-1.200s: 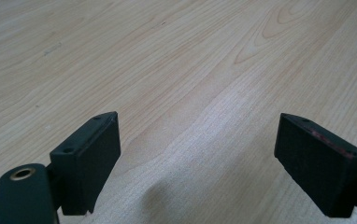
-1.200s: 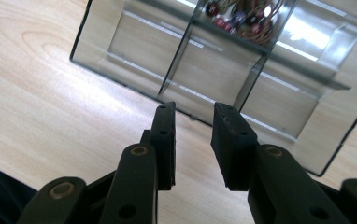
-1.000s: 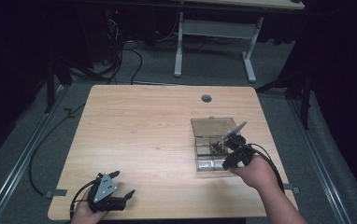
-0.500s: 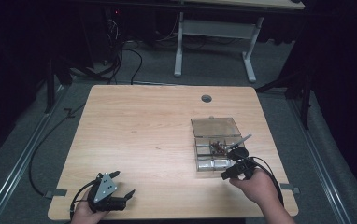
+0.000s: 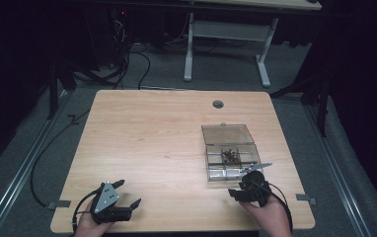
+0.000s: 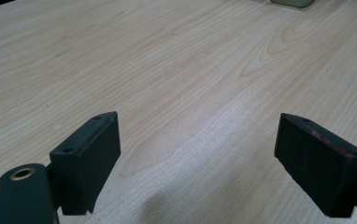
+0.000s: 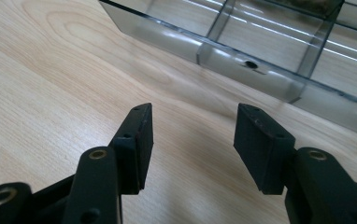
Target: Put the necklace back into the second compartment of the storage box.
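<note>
Light wood-grain bench [image 5: 167,148] with rounded corners fills the middle of the high view; a small round grey grommet hole [image 5: 218,104] sits near its far edge.

Clear smoky plastic compartment box [image 5: 228,154] lies right of centre in the high view, lid swung open toward the top of the frame. One middle compartment holds a cluster of small dark metal parts [image 5: 230,156], too small to identify. In the right gripper view the box's near wall [image 7: 242,65] crosses the upper right, with dividers visible through the plastic. No brand, label or writing readable on the box, bench or grippers.

Right gripper [image 5: 239,191], black, held in a hand at the lower right of the high view, just short of the box's near edge. Its jaws have just been opening; they stand apart with nothing between them, only bare bench [image 7: 64,93] below, pointing toward the box wall.

Left gripper [image 5: 127,193], black with a grey three-cornered plate, held at the lower left of the high view, well apart from the box. Jaws wide open, empty, above bare wood [image 6: 190,84].
</note>
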Motion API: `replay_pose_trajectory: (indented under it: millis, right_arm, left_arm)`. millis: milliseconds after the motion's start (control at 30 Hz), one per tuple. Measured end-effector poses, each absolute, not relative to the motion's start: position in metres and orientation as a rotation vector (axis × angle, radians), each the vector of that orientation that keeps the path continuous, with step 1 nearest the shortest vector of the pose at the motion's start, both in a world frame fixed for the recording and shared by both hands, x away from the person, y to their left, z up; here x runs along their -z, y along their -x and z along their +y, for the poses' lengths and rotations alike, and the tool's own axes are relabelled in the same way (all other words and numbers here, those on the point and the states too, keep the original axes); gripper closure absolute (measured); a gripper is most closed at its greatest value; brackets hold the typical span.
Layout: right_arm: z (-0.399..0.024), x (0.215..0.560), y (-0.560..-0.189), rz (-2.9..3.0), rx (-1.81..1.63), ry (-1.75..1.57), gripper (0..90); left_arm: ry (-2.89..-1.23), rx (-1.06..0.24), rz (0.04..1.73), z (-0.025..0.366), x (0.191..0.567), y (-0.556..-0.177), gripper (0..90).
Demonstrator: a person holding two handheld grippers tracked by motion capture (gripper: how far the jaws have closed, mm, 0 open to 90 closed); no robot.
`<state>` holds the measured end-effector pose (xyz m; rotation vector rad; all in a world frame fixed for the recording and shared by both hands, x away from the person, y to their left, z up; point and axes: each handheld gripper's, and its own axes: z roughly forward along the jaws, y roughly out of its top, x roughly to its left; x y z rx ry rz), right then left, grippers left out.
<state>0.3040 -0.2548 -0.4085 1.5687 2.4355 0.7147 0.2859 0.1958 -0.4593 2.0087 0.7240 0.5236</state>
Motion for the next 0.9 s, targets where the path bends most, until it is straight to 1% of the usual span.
replay_pose_trajectory:
  millis: [300, 533, 633, 833, 900]
  right_arm:
    - [-0.252, 0.435, -0.271, 2.222, -1.090, -1.394, 46.2]
    - [-0.262, 0.455, -0.260, 2.048, -1.194, -1.360, 46.1]
    - [-0.265, 0.455, -0.258, 2.027, -1.232, -1.356, 46.1]
    - [-0.261, 0.456, -0.260, 2.059, -1.200, -1.368, 46.8]
    - [-0.261, 0.456, -0.261, 2.070, -1.205, -1.361, 49.1]
  left_arm:
    - [-1.975, -0.565, 0.741, 0.195, 0.459, -0.286, 15.0]
    - [-1.938, -0.584, 0.752, 0.195, 0.459, -0.287, 15.0]
    - [-1.932, -0.593, 0.764, 0.195, 0.459, -0.287, 15.0]
    - [-1.929, -0.591, 0.763, 0.195, 0.459, -0.284, 15.0]
    - [-1.939, -0.587, 0.758, 0.195, 0.459, -0.284, 15.0]
